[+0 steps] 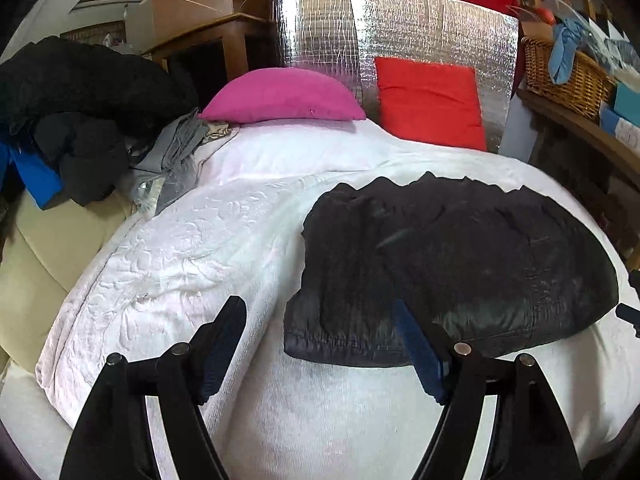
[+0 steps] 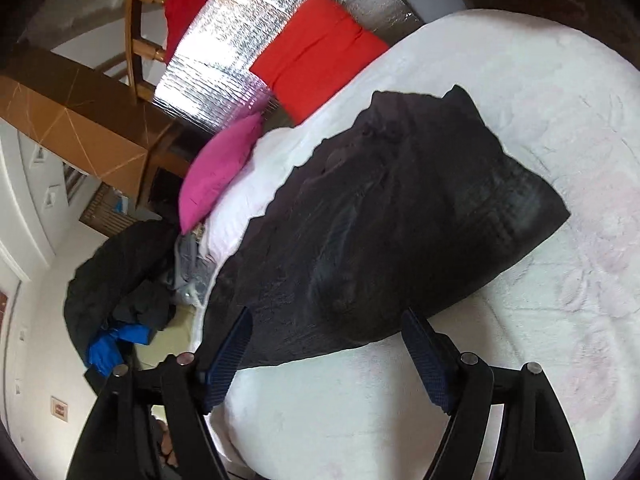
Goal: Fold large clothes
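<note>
A black garment (image 1: 460, 264) lies folded into a thick, rough rectangle on the white bedspread (image 1: 192, 248). In the left wrist view my left gripper (image 1: 320, 344) hovers over its near left corner, jaws wide apart, pads touching nothing. In the right wrist view the same black garment (image 2: 380, 220) stretches diagonally across the white bedspread (image 2: 540, 128). My right gripper (image 2: 328, 354) is open above its near edge, and the cloth lies below the fingers, not pinched.
A pink pillow (image 1: 280, 98) and a red cushion (image 1: 432, 104) lean against a silver foil panel (image 1: 400, 28) at the bed's head. A heap of dark clothes (image 1: 80, 120) with a blue piece sits at the left. A wicker basket (image 1: 568, 80) stands on a shelf at the right.
</note>
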Action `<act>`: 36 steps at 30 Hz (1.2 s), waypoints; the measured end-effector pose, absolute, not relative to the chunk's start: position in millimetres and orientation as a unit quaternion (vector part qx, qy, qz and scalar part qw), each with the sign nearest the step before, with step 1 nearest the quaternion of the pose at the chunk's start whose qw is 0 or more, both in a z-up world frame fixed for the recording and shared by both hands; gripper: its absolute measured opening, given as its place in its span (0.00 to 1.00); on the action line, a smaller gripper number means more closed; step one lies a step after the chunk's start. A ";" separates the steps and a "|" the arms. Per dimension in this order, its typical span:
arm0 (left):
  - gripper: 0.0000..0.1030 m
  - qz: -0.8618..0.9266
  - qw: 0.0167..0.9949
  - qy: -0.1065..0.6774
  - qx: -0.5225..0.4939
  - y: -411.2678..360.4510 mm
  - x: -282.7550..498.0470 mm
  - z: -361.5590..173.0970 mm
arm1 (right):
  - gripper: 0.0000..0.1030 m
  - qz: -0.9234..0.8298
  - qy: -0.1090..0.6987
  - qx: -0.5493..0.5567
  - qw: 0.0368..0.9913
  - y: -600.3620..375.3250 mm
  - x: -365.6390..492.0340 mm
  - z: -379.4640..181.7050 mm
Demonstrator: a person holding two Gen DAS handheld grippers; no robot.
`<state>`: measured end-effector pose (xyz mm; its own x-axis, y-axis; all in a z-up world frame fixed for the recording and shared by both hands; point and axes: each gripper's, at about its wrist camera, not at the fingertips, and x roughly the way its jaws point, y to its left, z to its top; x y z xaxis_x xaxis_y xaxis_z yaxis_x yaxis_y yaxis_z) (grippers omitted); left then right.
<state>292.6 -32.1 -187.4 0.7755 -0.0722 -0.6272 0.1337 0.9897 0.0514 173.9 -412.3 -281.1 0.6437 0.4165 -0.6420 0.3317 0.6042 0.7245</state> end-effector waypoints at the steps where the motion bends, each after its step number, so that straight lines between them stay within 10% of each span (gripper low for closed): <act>1: 0.75 -0.053 0.941 0.330 0.048 -32.4 292.5 -187.1 | 0.78 0.026 0.425 0.449 0.786 -410.7 175.6 -284.8; 27: 0.75 -0.028 0.918 0.394 0.034 -38.3 296.7 -218.1 | 0.77 -0.034 0.442 0.495 0.747 -436.5 160.5 -317.0; 36: 0.77 -0.116 0.849 0.495 -0.143 -24.5 352.9 -253.0 | 0.78 -0.073 0.436 0.533 0.722 -440.1 184.6 -346.1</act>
